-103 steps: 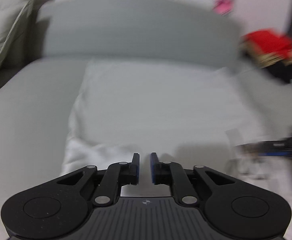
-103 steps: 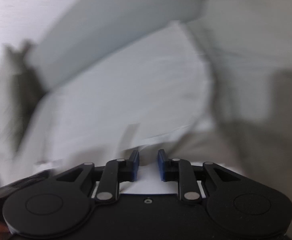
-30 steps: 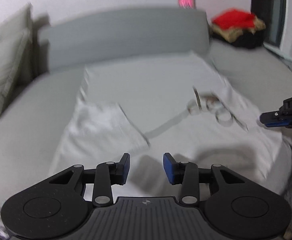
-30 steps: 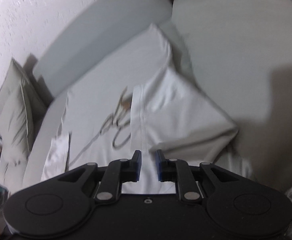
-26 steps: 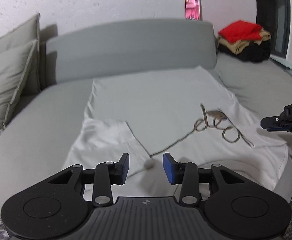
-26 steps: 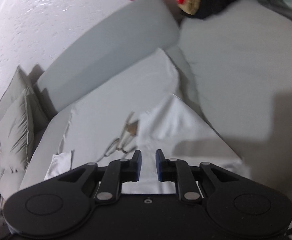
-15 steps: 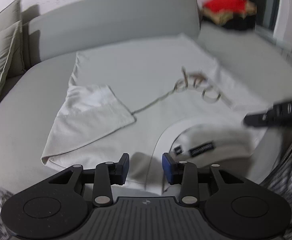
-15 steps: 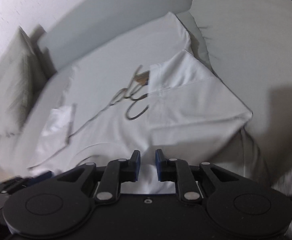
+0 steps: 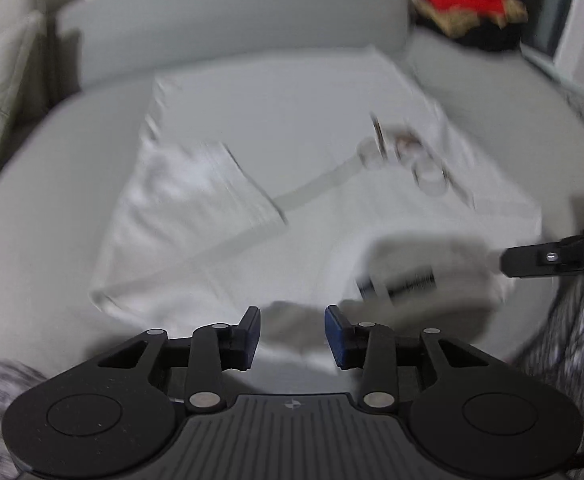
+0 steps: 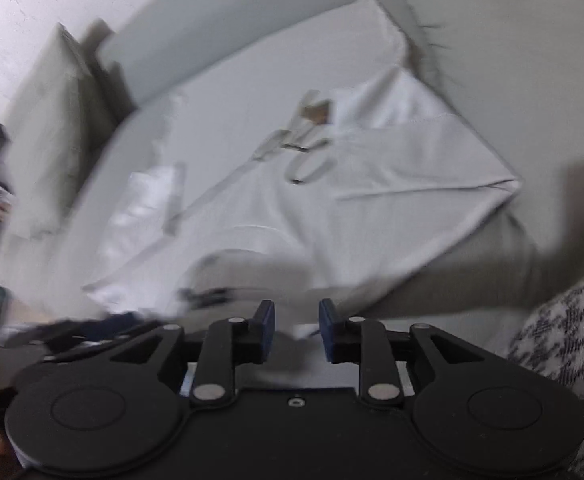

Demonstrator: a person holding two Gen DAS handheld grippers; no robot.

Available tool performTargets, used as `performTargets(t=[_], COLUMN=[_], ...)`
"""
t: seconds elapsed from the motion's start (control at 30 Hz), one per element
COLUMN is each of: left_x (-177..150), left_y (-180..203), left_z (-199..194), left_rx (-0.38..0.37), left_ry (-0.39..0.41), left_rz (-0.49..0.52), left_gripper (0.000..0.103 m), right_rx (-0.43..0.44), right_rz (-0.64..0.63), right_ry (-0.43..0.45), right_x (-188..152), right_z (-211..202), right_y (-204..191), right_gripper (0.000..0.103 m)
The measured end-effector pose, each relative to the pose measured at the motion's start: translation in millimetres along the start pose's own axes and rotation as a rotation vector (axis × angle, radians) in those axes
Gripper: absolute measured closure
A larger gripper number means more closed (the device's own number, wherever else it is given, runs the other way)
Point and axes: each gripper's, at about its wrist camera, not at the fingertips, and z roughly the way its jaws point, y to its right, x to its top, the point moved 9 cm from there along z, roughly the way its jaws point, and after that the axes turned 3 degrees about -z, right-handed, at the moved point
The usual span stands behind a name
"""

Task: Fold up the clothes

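White cotton fills the left wrist view: the T-shirt [image 9: 316, 200] lies spread on the grey sofa [image 9: 31, 220], ahead of the left gripper [image 9: 292, 334], whose jaws stand spread with nothing between them. A second ago those jaws looked over the shirt's middle; now the collar [image 9: 424, 272] with its dark label sits just ahead and to the right of them, so the gripper has drawn back toward the near edge. Left of the jaws one sleeve [image 9: 195, 200] lies folded in over the body, its hem stitched and slightly rumpled; a looping brown print [image 9: 408, 152] shows farther ahead, to the right. Blur softens everything. From the right wrist view, the right gripper [image 10: 296, 330] has its jaws apart and empty — a moment ago they stood nearly closed. The other sleeve [image 10: 420, 152] lies turned in ahead and to the right, a flat crisp panel with a straight edge. Both sleeves in, both grippers at the collar end — I judge a lengthwise fold is being set up.
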Motion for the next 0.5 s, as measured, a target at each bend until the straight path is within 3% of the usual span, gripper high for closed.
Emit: performTargets(t=[0.07,0.17,0.4,0.5], left_x=[24,62,153,192], left_y=[-10,-25,-47,-44], left_z=[-17,-41,-58,-47], left_rx=[0.039,0.084,0.100,0.082], left_ry=[0.086,0.197,0.346,0.400], left_rz=[-0.012,-0.030,-0.028,0.003], left_gripper=[0.064,0.061,0.060,0.057], right_rx=[0.039,0.070,0.084,0.094], right_rz=[-0.021,-0.073,-0.118,-0.108], right_ry=[0.068,0.178,0.347,0.402], right_x=[21,61,156,199], right_z=[-15,-42,-76,-81], right_y=[-14,-37,-58,-58], right_gripper=[0.071,0.050,0.048,0.048])
